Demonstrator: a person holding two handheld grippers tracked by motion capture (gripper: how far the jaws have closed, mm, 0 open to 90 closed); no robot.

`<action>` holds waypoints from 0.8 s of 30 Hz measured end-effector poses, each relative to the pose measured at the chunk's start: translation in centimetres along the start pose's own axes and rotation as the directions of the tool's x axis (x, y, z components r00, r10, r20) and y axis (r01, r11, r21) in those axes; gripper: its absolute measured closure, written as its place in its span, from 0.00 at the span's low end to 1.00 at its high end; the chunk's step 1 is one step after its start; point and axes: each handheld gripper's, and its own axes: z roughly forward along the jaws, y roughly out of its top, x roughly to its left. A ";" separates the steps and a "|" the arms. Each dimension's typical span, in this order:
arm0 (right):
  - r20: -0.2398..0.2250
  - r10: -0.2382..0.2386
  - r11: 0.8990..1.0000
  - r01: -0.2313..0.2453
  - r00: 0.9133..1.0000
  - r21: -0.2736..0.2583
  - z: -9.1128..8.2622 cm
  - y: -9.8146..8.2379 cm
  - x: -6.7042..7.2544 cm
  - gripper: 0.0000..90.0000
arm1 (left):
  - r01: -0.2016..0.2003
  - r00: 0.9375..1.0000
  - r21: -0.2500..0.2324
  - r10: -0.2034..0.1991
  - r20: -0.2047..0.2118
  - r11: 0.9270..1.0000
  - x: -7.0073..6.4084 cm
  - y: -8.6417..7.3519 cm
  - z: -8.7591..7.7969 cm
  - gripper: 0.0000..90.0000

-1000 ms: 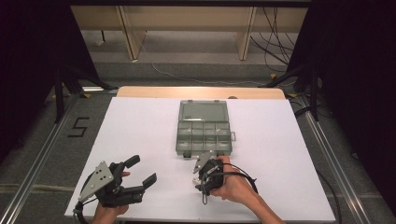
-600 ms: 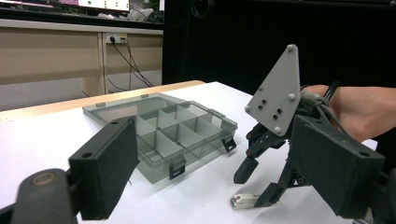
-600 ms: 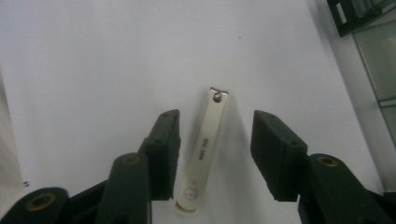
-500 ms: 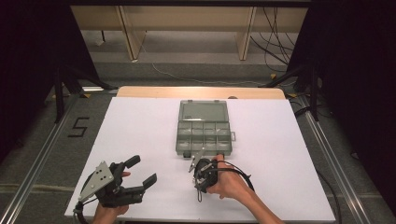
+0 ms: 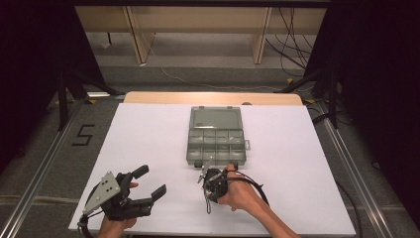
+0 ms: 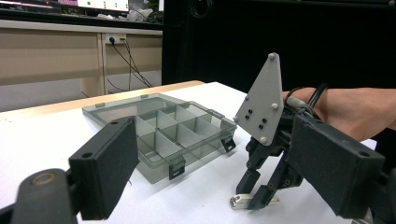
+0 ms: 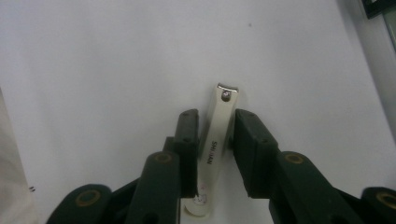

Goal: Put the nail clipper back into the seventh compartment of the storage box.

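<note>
Your right tongs (image 7: 212,144) point down at the table (image 5: 148,139) just in front of the grey compartment box (image 5: 216,136), their jaws set on either side of a nail clipper (image 7: 215,135) that lies flat on the white surface; one jaw touches its edge, and you cannot tell whether the other has closed on it. Your left tongs (image 5: 148,181) rest well to the left of the box, near the table's front edge, with the jaws wide apart and nothing between them.
</note>
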 end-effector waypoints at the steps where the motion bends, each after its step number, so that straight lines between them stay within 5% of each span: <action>1: -0.002 0.001 1.000 -0.001 1.000 0.002 0.0 0.0 0.0 0.81 | 0.000 1.000 0.002 0.000 0.000 1.000 0.0 0.0 0.0 0.17; 11: 0.008 -0.009 0.999 0.008 1.000 0.034 0.1 0.5 0.0 0.86 | 0.004 1.000 0.010 -0.004 -0.001 1.000 0.0 -0.1 0.1 0.17; 14: 0.024 -0.047 0.998 0.046 0.999 0.045 0.0 0.5 -0.2 0.86 | 0.004 1.000 0.012 -0.004 -0.001 1.000 0.1 -0.1 0.2 0.17; 18: -0.010 -0.012 1.000 0.013 1.000 0.023 -0.1 0.5 0.1 0.86 | 0.005 1.000 0.011 -0.005 -0.003 1.000 0.1 -0.1 0.2 0.17; 24: -0.001 -0.018 0.999 0.018 1.000 -0.028 -1.0 0.6 -0.4 0.86 | 0.008 1.000 0.006 -0.008 -0.002 1.000 0.1 -0.1 0.1 0.17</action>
